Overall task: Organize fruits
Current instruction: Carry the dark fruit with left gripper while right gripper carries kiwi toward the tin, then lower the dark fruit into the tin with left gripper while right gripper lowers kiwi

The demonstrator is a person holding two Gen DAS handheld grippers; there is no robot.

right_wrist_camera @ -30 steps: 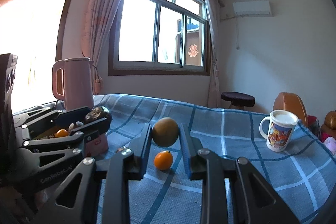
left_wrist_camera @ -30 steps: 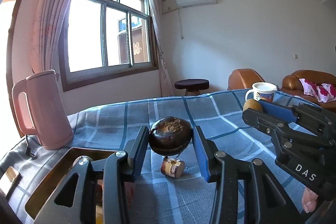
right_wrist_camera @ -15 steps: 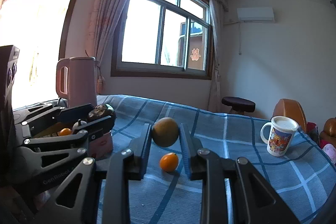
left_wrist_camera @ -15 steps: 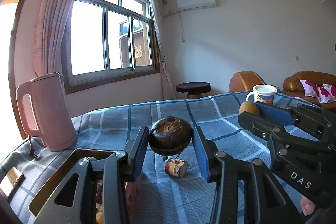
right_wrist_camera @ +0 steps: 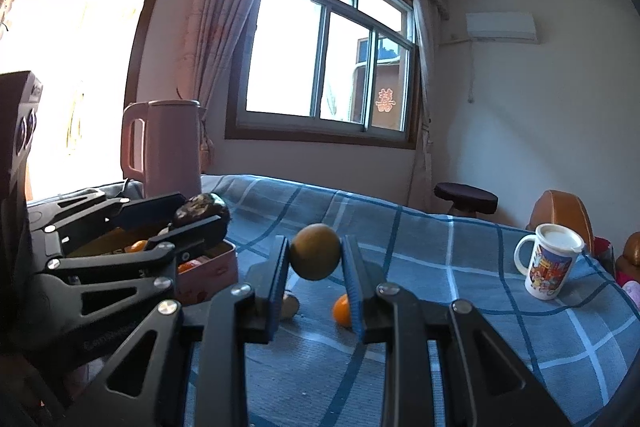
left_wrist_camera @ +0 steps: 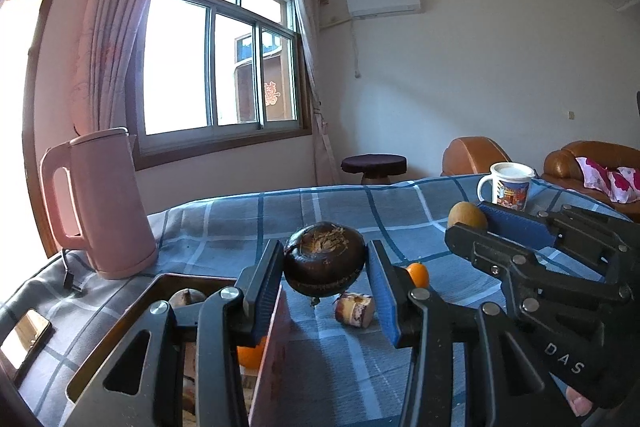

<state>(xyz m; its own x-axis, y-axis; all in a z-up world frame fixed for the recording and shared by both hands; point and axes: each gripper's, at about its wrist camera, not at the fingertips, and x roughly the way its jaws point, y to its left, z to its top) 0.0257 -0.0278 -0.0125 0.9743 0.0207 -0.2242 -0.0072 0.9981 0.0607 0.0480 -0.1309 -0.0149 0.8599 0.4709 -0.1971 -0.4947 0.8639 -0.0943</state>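
Both grippers had drifted toward the pink box (right_wrist_camera: 208,267), left gripper (left_wrist_camera: 325,269) clamping a dark round fruit (left_wrist_camera: 324,259), right gripper (right_wrist_camera: 315,261) pinching a brown fruit (right_wrist_camera: 315,257), both fruits airborne, seemingly ready for dropping in

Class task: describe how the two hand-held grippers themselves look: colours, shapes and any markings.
Both the left gripper and the right gripper are black, with triangular cut-outs, silver rivets and ribbed blue pads. One body, seen from the left wrist, reads "DAS"; the other bears faint raised lettering.
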